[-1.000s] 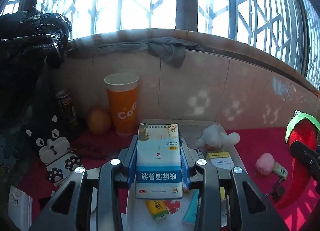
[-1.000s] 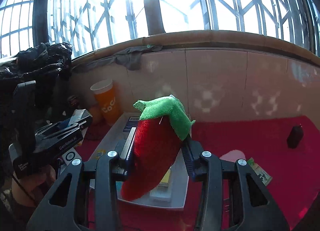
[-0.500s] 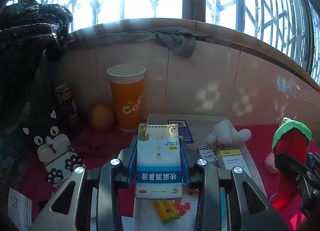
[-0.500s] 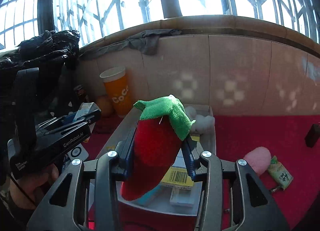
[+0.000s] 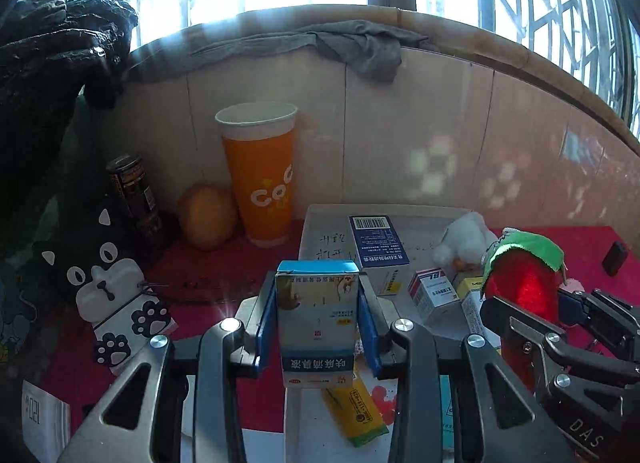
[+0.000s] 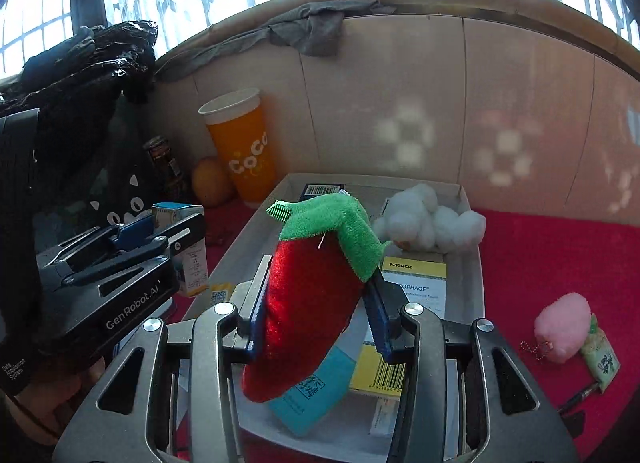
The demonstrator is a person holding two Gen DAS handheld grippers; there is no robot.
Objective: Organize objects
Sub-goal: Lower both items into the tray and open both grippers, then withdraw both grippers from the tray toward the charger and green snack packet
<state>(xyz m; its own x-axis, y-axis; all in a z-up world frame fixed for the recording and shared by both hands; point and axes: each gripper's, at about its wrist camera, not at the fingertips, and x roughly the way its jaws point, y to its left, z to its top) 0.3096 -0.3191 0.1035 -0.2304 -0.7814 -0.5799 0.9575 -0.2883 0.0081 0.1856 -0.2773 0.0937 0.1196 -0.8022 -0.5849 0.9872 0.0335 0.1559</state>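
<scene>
My left gripper (image 5: 317, 327) is shut on a blue and white medicine box (image 5: 316, 319), held upright above the near end of the white tray (image 5: 320, 223). My right gripper (image 6: 316, 319) is shut on a red plush chili with a green top (image 6: 304, 303), held over the same tray (image 6: 474, 263). The chili also shows at the right in the left wrist view (image 5: 524, 283). The tray holds several medicine boxes (image 5: 376, 243) and a white plush toy (image 5: 464, 243). The left gripper with its box shows at the left in the right wrist view (image 6: 160, 235).
An orange paper cup (image 5: 260, 179), an orange fruit (image 5: 206, 217), a dark can (image 5: 134, 191) and a black cat-print bag (image 5: 100, 275) stand left of the tray by the tiled wall. A pink plush (image 6: 562, 325) and a small green packet (image 6: 602, 359) lie on the red cloth at right.
Both grippers have moved forward over the tray with their objects still held. The chili has come closer to the left gripper.
</scene>
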